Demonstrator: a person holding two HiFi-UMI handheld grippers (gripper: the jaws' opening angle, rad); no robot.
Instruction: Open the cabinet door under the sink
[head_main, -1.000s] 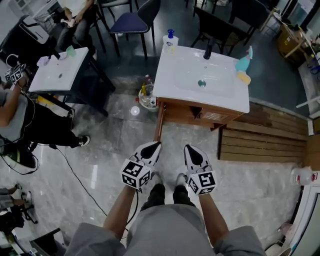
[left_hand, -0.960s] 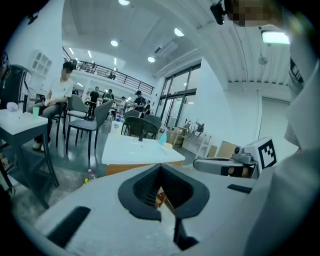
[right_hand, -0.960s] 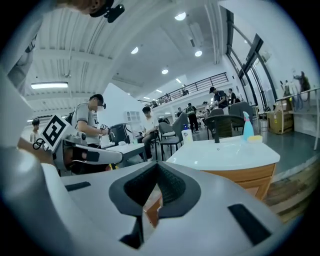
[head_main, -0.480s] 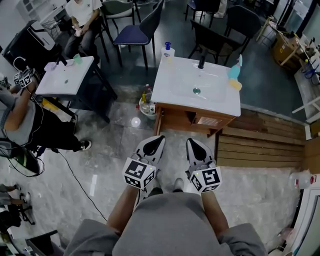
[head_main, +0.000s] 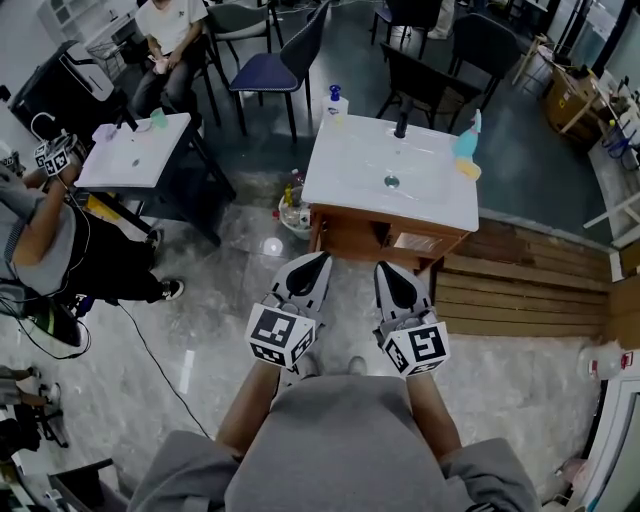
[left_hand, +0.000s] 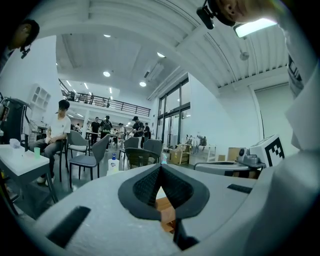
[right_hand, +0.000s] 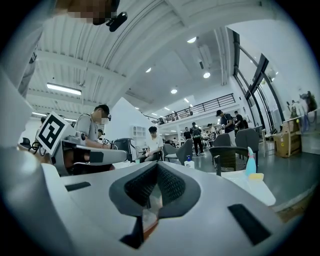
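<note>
The white sink top (head_main: 345, 178) sits on a wooden cabinet (head_main: 352, 240) in the middle of the head view. A narrow wooden panel stands out at the cabinet's left front corner; whether it is a door I cannot tell. My left gripper (head_main: 321, 259) and right gripper (head_main: 381, 268) are held side by side in front of me, level, pointing at the cabinet front and apart from it. In the left gripper view the left gripper (left_hand: 160, 168) has its jaws together with nothing between them. In the right gripper view the right gripper (right_hand: 156, 167) looks the same.
A soap bottle (head_main: 335, 102), black tap (head_main: 403, 123) and blue spray bottle (head_main: 467, 138) stand on the sink top. A basket of bottles (head_main: 293, 207) sits left of the cabinet, wooden decking (head_main: 530, 290) to its right. A second sink table (head_main: 130, 152), seated people and a floor cable (head_main: 150, 350) lie to the left.
Both grippers have risen together and now reach the cabinet's front edge in the head view. Both have stayed shut and hold nothing. The head view has tilted slightly.
</note>
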